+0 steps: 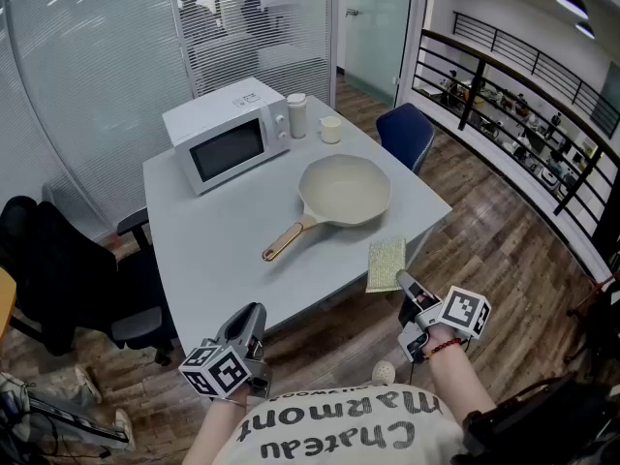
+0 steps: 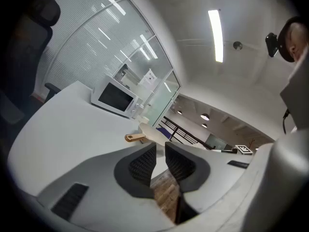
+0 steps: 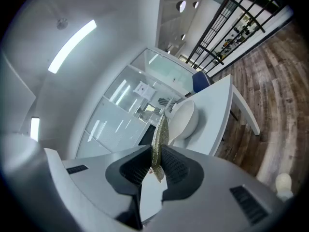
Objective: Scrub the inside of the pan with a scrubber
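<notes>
A cream pan (image 1: pixel 344 190) with a wooden handle (image 1: pixel 286 242) lies on the grey table (image 1: pixel 213 250), right of middle. A greenish-yellow scrubber (image 1: pixel 387 263) is at the table's front right edge. My right gripper (image 1: pixel 403 282) is shut on its near end. In the right gripper view the scrubber (image 3: pixel 160 134) stands on edge between the pads, with the pan (image 3: pixel 184 119) beyond it. My left gripper (image 1: pixel 254 311) hovers below the table's front edge, left of the right one. Its jaws (image 2: pixel 160 148) stand slightly apart with nothing between them. They point toward the pan handle (image 2: pixel 135 137).
A white microwave (image 1: pixel 228 134), a white jar (image 1: pixel 296 114) and a cup (image 1: pixel 330 129) stand at the table's back. A blue chair (image 1: pixel 405 134) is behind the right side and a black chair (image 1: pixel 58 269) at the left. A black railing (image 1: pixel 523 85) runs along the right.
</notes>
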Tool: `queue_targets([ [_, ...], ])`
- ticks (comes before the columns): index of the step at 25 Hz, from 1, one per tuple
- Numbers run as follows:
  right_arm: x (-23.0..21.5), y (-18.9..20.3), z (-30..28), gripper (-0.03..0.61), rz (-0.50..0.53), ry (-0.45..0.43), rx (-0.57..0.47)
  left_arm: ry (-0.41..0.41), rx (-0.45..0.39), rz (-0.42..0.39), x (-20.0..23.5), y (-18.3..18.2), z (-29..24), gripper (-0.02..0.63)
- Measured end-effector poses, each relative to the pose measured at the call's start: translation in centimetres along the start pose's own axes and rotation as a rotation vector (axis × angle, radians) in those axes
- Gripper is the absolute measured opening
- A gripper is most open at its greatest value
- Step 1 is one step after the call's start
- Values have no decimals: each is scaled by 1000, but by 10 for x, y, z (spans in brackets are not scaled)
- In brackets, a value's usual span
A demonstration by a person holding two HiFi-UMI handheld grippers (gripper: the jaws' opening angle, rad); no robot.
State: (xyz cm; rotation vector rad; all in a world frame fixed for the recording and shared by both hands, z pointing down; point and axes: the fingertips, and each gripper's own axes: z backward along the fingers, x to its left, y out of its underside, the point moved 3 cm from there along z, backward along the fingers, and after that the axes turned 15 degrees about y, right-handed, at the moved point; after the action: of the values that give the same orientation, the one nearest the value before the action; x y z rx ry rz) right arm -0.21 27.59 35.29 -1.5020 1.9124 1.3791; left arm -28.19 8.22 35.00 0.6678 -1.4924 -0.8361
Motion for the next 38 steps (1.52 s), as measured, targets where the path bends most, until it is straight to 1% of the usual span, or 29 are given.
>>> queue_targets([
  [2,2,-2,-7,64,21,-68,7,-8,7,14,3,4,-4,48],
  [3,1,-4,-9,64,24,-69,12,-11,10,17,4,5,-7,48],
  [5,-6,-11,-10,64,11,-11,21,-9,11,11,5,3,-18,48],
  [6,-8,-18,-13,64,8,-1,20,-5,9,1,4,-1,-26,48],
  [7,-7,-27,-18,64,10,-14,16,-4,7,-13,2,-5,-33,48],
  [10,-3,-57,-33,64,-12,-77,-15,-15,18,-84,-7,-16,-53,48],
  [13,10,-87,-40,64,-38,-76,-52,-4,32,-219,-21,-41,-75,48],
  [15,19,-99,-49,64,-4,-97,-54,-1,27,-303,-28,-59,-85,48],
  [16,21,-101,-52,64,22,-98,-50,0,20,-325,-31,-65,-89,48],
  [19,19,-105,-62,64,76,-73,-49,-14,6,-354,-33,-73,-102,48],
  [20,19,-108,-67,65,96,-84,-53,-25,5,-361,-33,-73,-107,48],
  [22,20,-118,-78,64,134,-126,-63,-38,1,-359,-32,-73,-118,48],
  [23,20,-126,-84,64,142,-135,-64,-39,-5,-346,-31,-74,-124,48],
  [26,18,-150,-102,64,127,-151,-50,-54,-20,-294,-23,-74,-146,48],
  [28,16,-165,-115,65,128,-162,-29,-76,-17,-278,-16,-70,-161,48],
  [34,9,-214,-151,64,153,-176,9,-97,-53,-257,-5,-71,-213,48],
  [36,3,-223,-164,66,157,-161,34,-109,-59,-253,-3,-65,-226,48],
  [38,-2,-227,-178,64,161,-177,59,-129,-56,-261,-3,-59,-234,48],
])
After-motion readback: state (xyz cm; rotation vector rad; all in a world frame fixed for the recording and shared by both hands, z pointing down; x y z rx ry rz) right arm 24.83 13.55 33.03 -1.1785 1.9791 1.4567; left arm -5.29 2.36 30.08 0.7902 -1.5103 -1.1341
